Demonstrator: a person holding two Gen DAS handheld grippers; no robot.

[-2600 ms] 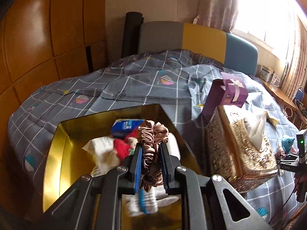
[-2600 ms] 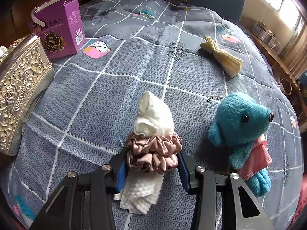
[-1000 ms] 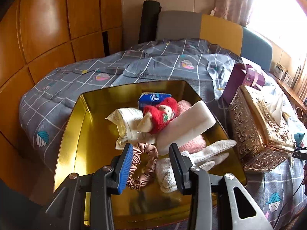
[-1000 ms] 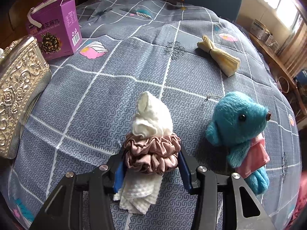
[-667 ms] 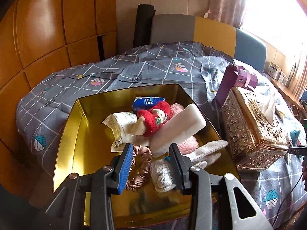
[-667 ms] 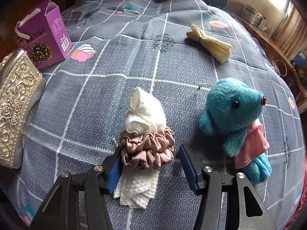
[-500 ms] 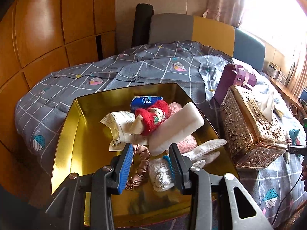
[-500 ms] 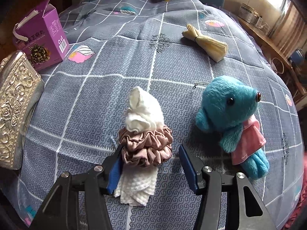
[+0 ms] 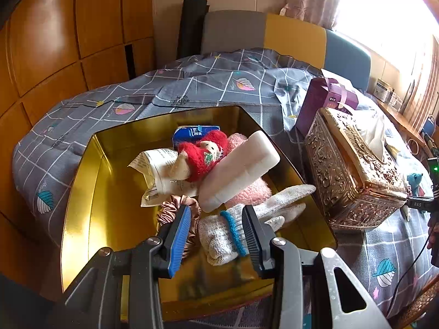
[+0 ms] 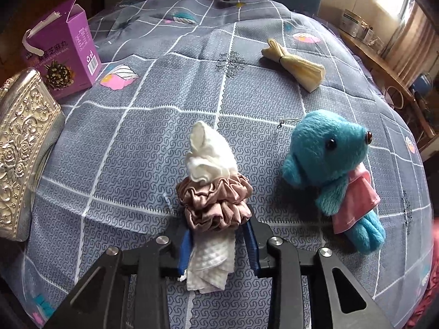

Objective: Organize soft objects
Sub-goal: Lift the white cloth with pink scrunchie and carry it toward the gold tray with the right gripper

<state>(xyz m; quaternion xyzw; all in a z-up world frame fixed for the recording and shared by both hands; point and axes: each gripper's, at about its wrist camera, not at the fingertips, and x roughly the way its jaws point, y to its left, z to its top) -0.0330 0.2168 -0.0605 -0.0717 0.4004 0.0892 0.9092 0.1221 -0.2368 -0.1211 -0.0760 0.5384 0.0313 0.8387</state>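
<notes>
My right gripper [image 10: 218, 242] jaws closing around the white cloth [image 10: 210, 161] banded by a brown scrunchie [image 10: 216, 205] between them, blue plush [image 10: 333, 164] just right of the fingers; my left gripper [image 9: 216, 235] released, empty, over the gold tray [image 9: 90, 192], white glove [image 9: 247, 219] beneath.

A purple carton [image 10: 64, 52] stands beside an ornate metal tissue box [image 9: 354, 172].

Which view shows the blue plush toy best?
The right wrist view: the blue plush toy lies large and whole on the bedspread, head, eyes and pink garment all clear. In the left wrist view it is only a tiny blue speck beyond the gold tissue box.
</notes>
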